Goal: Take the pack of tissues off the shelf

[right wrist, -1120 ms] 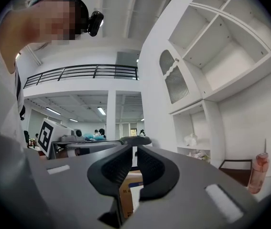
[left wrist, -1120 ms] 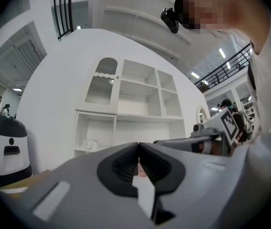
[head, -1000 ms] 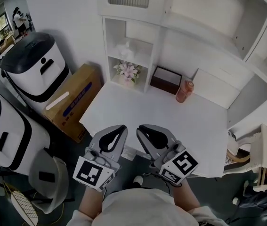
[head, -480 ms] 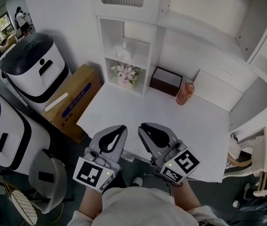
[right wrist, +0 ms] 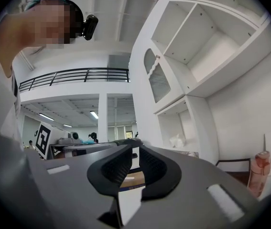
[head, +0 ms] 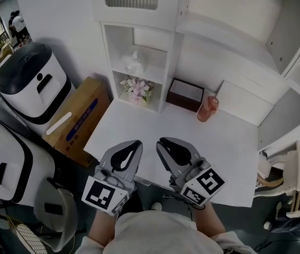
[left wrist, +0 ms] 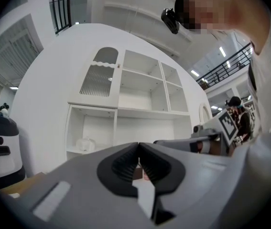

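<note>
Closer now, the shelf (head: 166,73) holds the pack of tissues (head: 134,62) well ahead of my left gripper (head: 137,143) and right gripper (head: 161,141), both pressed shut and empty, so I should open one before reaching in.

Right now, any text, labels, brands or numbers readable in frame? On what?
No text reads clearly.
Cardboard box: blue print along its top, too blurred to read.
Orange bottle: no legible label.
Marker cubes: black-and-white square patterns only, no words.
</note>
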A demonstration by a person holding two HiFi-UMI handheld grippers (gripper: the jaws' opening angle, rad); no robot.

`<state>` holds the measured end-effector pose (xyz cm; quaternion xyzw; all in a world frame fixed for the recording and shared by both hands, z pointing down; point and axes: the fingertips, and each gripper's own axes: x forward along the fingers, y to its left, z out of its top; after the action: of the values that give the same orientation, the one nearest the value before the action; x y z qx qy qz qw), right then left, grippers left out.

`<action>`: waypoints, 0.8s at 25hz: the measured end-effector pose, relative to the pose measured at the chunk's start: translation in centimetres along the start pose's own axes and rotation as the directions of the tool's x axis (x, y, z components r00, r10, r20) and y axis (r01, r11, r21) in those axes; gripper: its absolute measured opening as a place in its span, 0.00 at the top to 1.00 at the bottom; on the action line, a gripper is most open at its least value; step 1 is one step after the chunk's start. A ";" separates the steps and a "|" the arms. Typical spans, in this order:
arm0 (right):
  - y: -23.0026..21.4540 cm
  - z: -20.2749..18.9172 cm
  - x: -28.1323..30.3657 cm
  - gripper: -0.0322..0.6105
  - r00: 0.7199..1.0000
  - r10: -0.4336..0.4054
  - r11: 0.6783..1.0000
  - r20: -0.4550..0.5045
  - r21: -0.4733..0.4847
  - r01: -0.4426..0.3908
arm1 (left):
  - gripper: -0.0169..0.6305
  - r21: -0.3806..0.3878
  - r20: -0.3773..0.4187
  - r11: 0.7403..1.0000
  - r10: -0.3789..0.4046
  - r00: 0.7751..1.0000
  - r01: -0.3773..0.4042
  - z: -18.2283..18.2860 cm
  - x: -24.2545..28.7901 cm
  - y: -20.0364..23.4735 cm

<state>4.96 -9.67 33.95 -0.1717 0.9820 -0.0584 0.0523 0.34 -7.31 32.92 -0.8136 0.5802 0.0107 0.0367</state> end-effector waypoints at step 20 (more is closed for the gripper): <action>-6.3 0.4 10.1 0.96 0.991 -0.134 0.991 -0.009 -0.015 0.134 | 0.97 -0.021 -0.001 0.992 -0.121 0.993 0.121 -0.4 7.5 10.6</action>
<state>-2.33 -19.04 33.57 -0.2374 0.9689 -0.0558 0.0421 -7.27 -17.84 32.31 -0.8477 0.5295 0.0137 0.0281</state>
